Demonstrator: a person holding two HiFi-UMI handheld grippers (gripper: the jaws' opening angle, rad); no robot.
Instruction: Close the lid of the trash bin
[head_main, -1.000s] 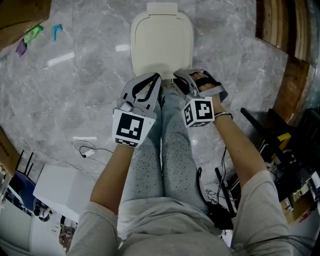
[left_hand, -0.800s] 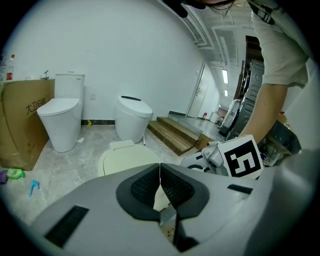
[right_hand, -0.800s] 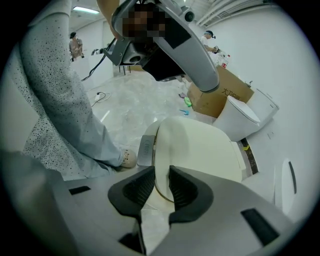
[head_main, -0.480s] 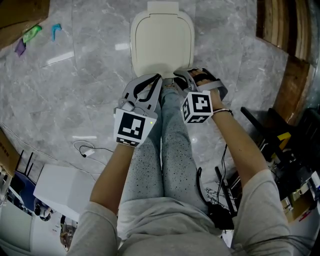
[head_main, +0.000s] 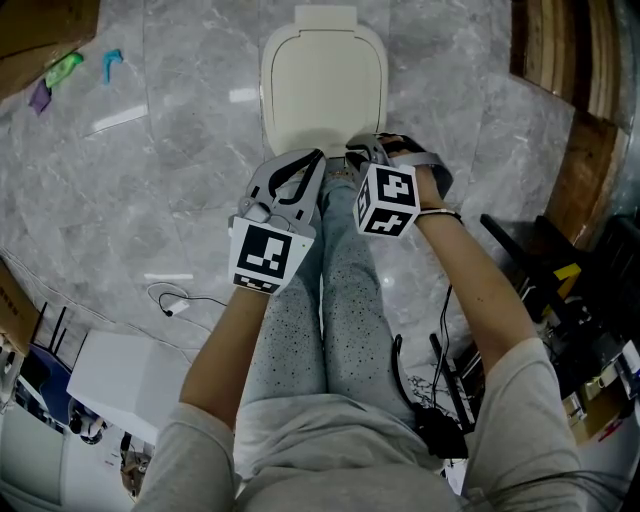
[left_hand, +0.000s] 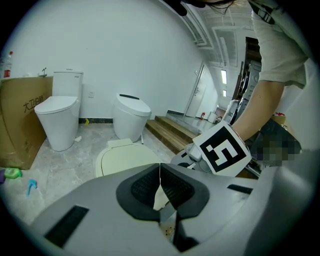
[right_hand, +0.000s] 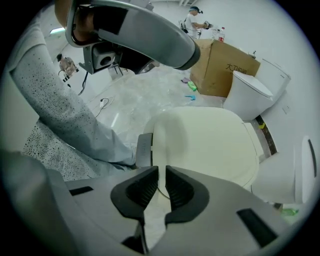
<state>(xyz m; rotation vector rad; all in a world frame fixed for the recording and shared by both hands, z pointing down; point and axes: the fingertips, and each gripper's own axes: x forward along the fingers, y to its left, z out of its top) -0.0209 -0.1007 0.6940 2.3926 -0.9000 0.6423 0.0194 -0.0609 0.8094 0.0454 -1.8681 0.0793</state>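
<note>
1. Two tools sit by the near edge of the bin lid. Right tool (right_hand: 161, 174): jaws have just been closing and are now down to a narrow slit. Only cream lid surface shows through the slit, and nothing is pinched that I can see.
2. Right tool has also tipped further nose-down. Its marker cube (head_main: 388, 200) sits higher and more turned in the head view than a second ago. Its place has hardly changed.
3. Left tool (left_hand: 160, 172): jaws together, tips touching, empty. It has not moved and hangs beside the right tool over the person's legs (head_main: 345, 300).
4. Bin lid (head_main: 325, 85): on the floor (head_main: 180, 150) straight ahead of the person, just beyond both tool tips. It looks the same in all three head frames: flat, down, no gap seen under it.
5. My read: the lid looks already shut. The closing jaws and tip-down are either a last press or check at the front edge, or a wind-down. Little or nothing is left to do.
6. Pointing: the lid faces straight up. Its long axis runs away from the person, near to far. Hinge tab (head_main: 325, 15) is at the far end. The rounded front edge is at the near end, partly hidden by the tools.
7. Further out: a toilet (left_hand: 57, 112) and a cardboard box (left_hand: 20, 120) by the wall, well apart from the lid.
</note>
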